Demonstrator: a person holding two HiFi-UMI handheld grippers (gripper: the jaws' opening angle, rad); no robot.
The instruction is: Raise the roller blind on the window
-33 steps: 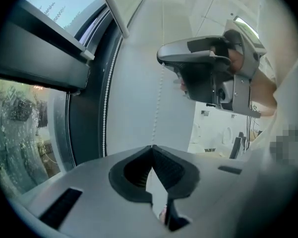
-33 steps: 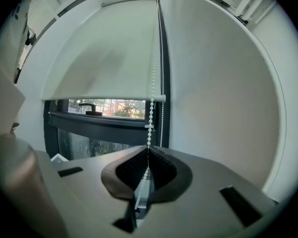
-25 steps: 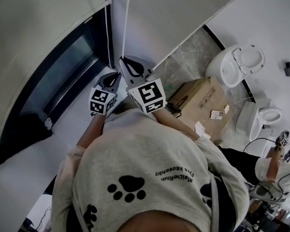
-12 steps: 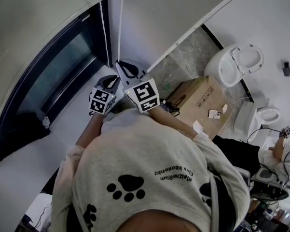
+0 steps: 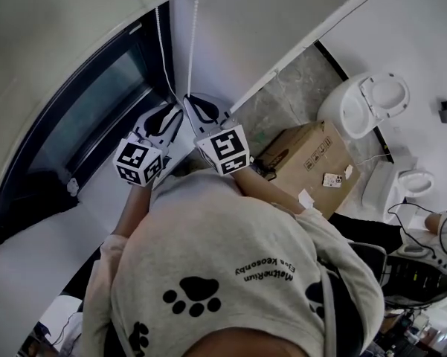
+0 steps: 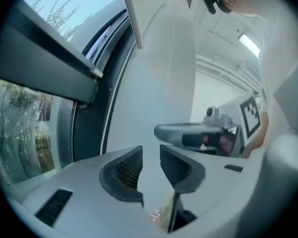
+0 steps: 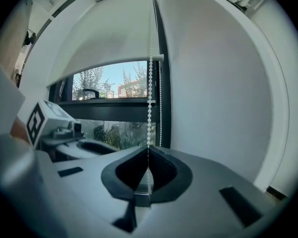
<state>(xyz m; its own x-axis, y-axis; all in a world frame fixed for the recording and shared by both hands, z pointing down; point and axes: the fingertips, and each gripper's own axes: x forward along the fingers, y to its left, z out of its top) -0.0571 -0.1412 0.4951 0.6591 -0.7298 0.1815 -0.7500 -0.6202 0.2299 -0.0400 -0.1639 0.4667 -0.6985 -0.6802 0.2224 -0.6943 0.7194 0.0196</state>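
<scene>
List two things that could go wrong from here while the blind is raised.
1. Only the right gripper pinches the chain; the thin beads might slip through.
2. The left gripper has just been opening its jaws, nothing between them; reaching up, it could miss the chain or catch the other strand.

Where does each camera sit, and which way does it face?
Head view: on the person's head, steeply down; shirt, left tongs, right tongs show.
Left gripper view: on left tongs, toward the wall; jaws just opened, empty.
Right gripper view: on right tongs, toward the window; shut on the bead chain.
Shared: head and right gripper views show that chain.
</scene>
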